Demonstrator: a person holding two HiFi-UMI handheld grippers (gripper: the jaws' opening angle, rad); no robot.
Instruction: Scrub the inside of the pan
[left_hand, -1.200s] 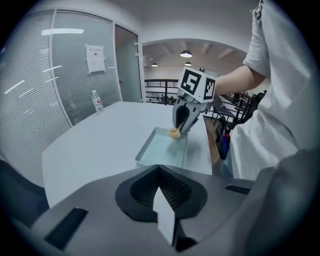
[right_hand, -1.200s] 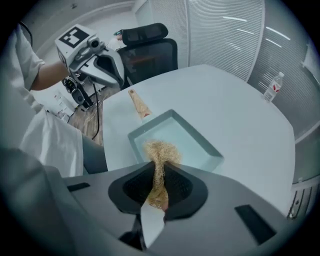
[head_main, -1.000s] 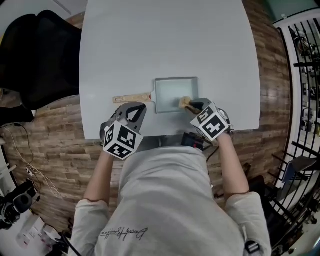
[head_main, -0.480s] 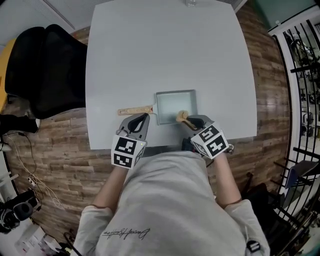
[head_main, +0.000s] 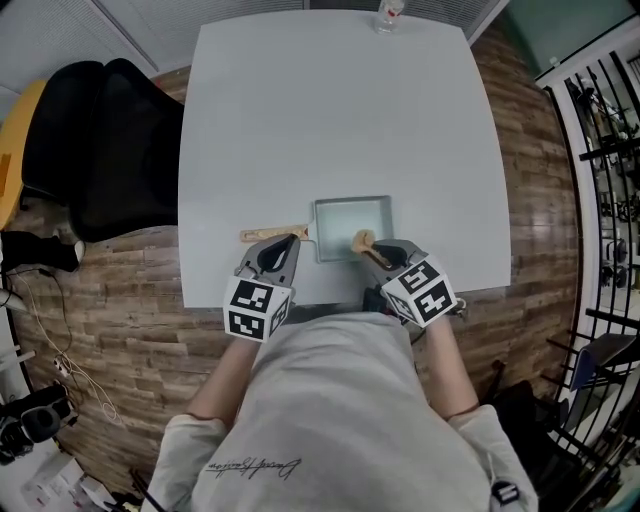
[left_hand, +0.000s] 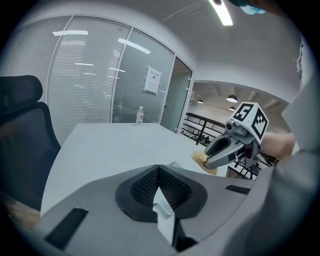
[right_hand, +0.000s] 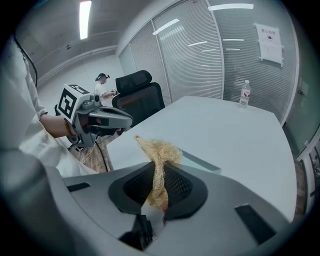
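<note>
A square metal pan (head_main: 352, 222) with a wooden handle (head_main: 270, 235) pointing left sits near the table's front edge. My right gripper (head_main: 378, 251) is shut on a tan fibre scrubber (head_main: 362, 241), which hangs over the pan's near right corner. The right gripper view shows the scrubber (right_hand: 159, 152) pinched between the pads, with the pan's rim (right_hand: 201, 162) just beyond. My left gripper (head_main: 288, 243) is shut and empty. Its tips are just in front of the handle where it joins the pan; I cannot tell whether they touch it.
The white table (head_main: 340, 110) stretches away behind the pan. A water bottle (head_main: 388, 12) stands at its far edge. A black office chair (head_main: 100, 140) is at the left and black railings (head_main: 600, 150) at the right. The person's torso fills the near side.
The left gripper has moved forward to the pan's handle. The right gripper has shifted the scrubber slightly left along the pan's near side. The head view has tilted.
</note>
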